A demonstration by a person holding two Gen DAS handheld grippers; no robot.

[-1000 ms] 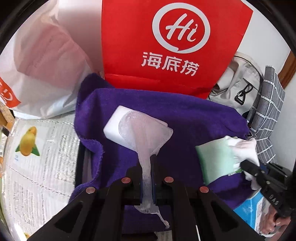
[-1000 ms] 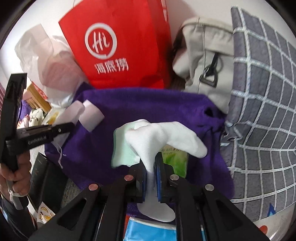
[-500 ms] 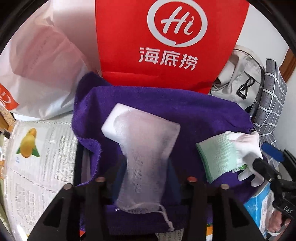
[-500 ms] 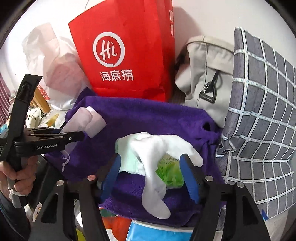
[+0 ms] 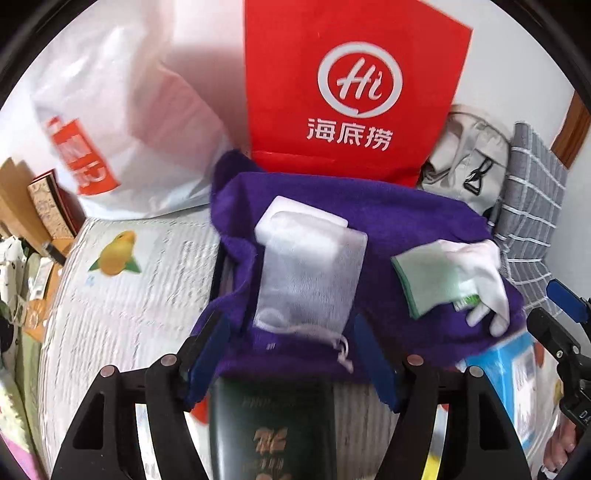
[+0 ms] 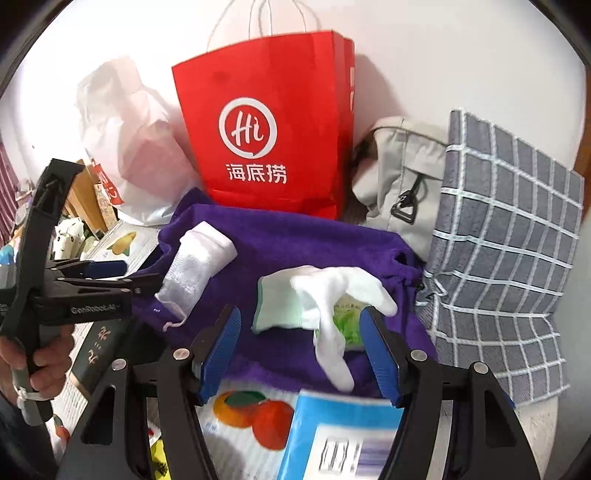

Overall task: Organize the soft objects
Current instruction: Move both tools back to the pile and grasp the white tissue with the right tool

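Both grippers, left (image 5: 291, 354) and right (image 6: 301, 354), spreading and empty; pouch (image 5: 308, 280) and glove (image 6: 325, 299) loose on towel (image 5: 406, 225), liable to slide off its front edge.

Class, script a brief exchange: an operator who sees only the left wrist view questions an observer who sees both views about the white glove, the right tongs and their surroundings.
Operator: Are the right tongs pressing the white glove?
Observer: No. They are opening; the glove lies between the pads, unpinched.
Operator: What lies nearer than the purple towel there?
Observer: A sheet printed with oranges.
Operator: My view crops the red bag. Any handles?
Observer: Yes, white cord handles.
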